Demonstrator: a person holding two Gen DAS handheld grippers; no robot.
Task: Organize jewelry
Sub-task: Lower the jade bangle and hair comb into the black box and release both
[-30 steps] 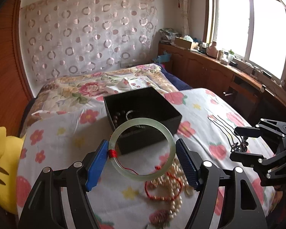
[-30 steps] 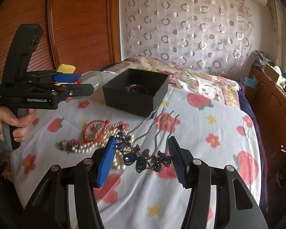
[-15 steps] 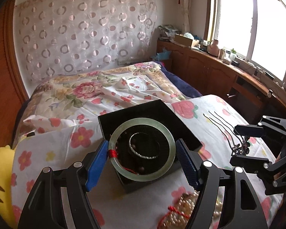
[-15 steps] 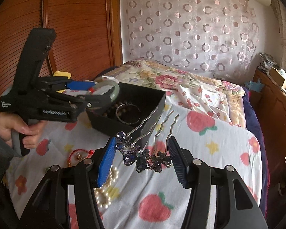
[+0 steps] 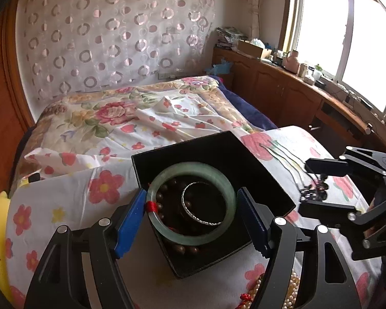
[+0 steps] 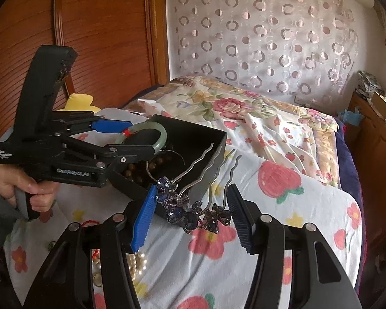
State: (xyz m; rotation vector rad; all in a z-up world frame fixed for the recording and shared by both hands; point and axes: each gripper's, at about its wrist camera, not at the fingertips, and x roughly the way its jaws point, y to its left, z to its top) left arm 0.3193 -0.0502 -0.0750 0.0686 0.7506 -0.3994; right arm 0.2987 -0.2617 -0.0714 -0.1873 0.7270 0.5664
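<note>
Inside black box (image 5: 247, 162): brown beads (image 5: 178, 248), silver bangle (image 5: 203, 220); left jaws clamp jade bangle (image 5: 193, 239) above; right jaws clamp hairpin (image 6: 193, 211).

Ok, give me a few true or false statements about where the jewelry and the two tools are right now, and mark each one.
1. The left tool holds a green bangle over the black box. True.
2. The right tool is empty. False: it grips a purple flower hairpin.
3. A silver bangle and brown beads lie in the box. True.
4. The pearls are in the box. False: they lie on the sheet.
</note>
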